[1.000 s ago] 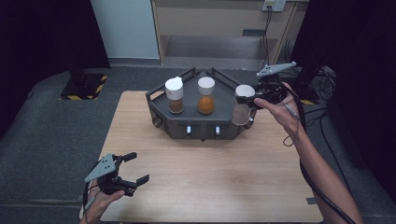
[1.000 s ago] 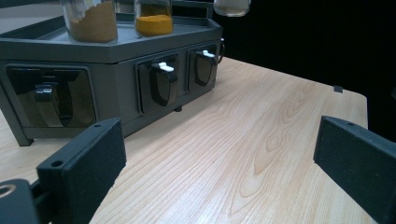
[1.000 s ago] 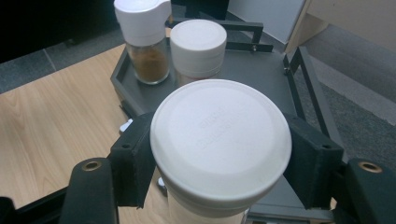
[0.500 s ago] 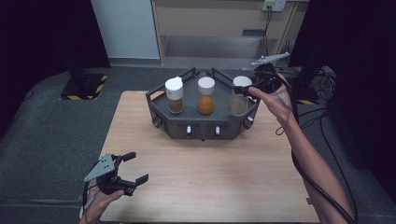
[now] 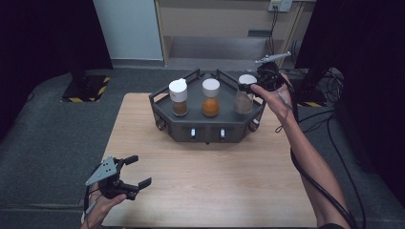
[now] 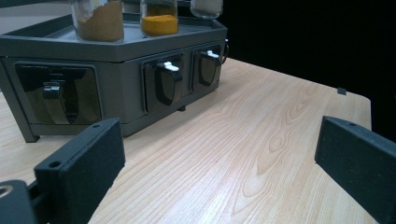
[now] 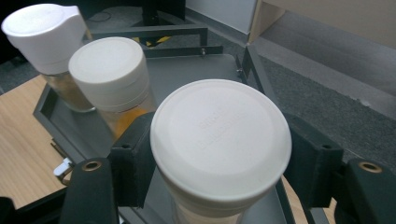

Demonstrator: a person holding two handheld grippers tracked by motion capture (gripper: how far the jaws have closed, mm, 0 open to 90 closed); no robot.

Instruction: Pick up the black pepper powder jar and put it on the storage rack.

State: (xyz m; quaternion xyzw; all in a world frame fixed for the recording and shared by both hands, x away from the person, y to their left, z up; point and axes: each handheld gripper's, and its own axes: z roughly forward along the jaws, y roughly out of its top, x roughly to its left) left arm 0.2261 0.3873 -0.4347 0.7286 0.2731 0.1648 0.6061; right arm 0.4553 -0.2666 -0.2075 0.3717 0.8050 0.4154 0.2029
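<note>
A dark room with grey carpet surrounds your wooden desk [image 5: 210,176], and a hexagonal rack [image 5: 205,125] sits at its far edge, upper centre of the high view. There your right hand-held gripper [image 5: 249,88] is clamped on the lid of the right-hand jar [image 5: 243,102], which stands at the rack's right end, just beside the orange jar [image 5: 210,98]. Your left hand-held gripper [image 5: 134,170] waits at lower left, jaws apart and holding nothing, clear of the work.

In the left gripper view, the jaws frame bare desk, with the rack's latches [image 6: 168,66] at upper left.

In the right gripper view, the pads [image 7: 133,156] squeeze the white lid [image 7: 220,140] from both sides, probably to lift or seat the jar.
</note>
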